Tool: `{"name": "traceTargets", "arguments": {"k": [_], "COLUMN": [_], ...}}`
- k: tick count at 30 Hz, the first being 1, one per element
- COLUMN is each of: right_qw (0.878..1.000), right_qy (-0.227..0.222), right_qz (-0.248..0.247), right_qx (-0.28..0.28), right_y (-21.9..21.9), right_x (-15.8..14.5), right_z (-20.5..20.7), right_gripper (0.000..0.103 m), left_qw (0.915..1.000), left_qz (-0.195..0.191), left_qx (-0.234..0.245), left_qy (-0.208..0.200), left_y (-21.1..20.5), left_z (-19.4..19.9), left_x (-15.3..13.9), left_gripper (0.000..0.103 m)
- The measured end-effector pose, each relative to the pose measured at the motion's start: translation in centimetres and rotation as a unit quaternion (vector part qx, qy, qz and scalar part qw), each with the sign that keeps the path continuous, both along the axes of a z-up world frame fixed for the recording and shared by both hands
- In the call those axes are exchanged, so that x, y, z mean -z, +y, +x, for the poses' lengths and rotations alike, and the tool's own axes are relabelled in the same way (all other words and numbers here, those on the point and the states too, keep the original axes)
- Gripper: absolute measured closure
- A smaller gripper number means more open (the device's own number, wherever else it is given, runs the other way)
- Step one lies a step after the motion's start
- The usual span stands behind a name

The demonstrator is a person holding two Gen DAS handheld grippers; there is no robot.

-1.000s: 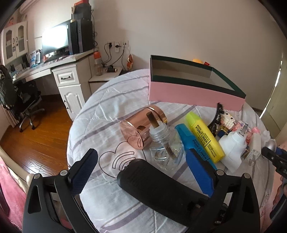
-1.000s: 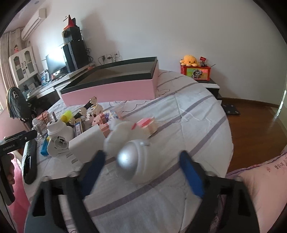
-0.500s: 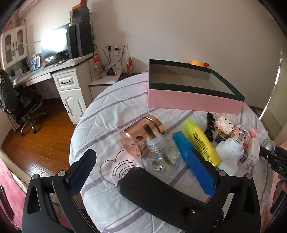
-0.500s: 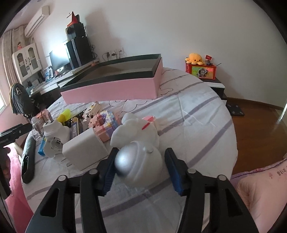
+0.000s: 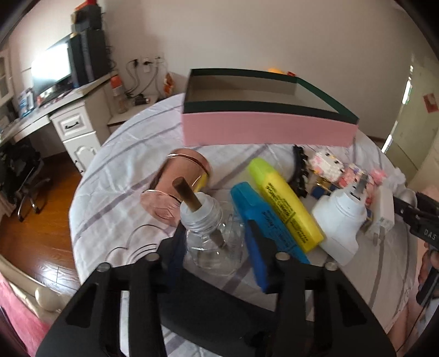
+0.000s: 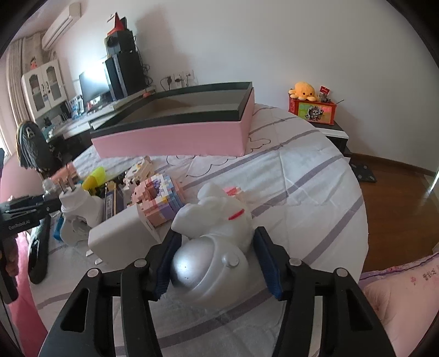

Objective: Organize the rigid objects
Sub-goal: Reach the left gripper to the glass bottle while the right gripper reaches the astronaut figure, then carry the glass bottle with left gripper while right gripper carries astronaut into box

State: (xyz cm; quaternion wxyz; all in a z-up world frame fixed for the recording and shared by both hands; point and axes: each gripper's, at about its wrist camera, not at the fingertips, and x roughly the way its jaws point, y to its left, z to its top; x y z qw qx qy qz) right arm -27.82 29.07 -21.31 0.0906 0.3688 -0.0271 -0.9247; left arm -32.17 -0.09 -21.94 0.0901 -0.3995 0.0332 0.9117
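Showing plush octopus (image 6: 302, 89) exclusively rightward

Home bedroom-study: computer desk (image 5: 59, 109), wall air conditioner (image 6: 61, 26), plush toy (image 6: 303, 90), wood floor (image 6: 397, 189).

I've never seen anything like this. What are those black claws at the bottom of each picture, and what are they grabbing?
No robot here: a person holds a two-finger gripper in each hand, each carrying a camera looking along its fingers. In the left view, the left gripper has just been closing around a clear glass bottle with a brown wick. In the right view, the right gripper has been closing on a white-and-silver astronaut figure. Both sit on a round table with a striped cloth, near a pink open box.
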Motion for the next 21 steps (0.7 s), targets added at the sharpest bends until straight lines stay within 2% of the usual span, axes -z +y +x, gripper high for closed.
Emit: {"name": "traceTargets", "arguments": {"k": [1,7,13,21], "right_qw": [1.000,1.000,1.000,1.000], "right_qy": [0.001,0.000,0.002,0.020], "right_qz": [0.002,0.000,-0.002,0.009], "right_qx": [0.000,0.000,-0.001,0.004], "right_y": [-0.1,0.0,0.2,-0.2], "right_x": [0.0,0.4,0.3,-1.3], "right_z": [0.0,-0.5,-0.5,0.1], "right_gripper": [0.047,0.047,0.048,0.048], "left_qw": [1.0000,0.9999,0.9998,0.9992], "left_qz": [-0.001,0.002,0.010,0.024], "left_qx": [0.002,0.011,0.017,0.019], "left_qy": [-0.003,-0.007,0.001,0.024], "left_y": [0.2,0.5,0.2,-0.6], "left_z": [-0.2,-0.6,0.0,0.4], "left_x": [0.2,0.8,0.4,-1.9], "left_gripper": [0.067,0.073,0.074,0.074]}}
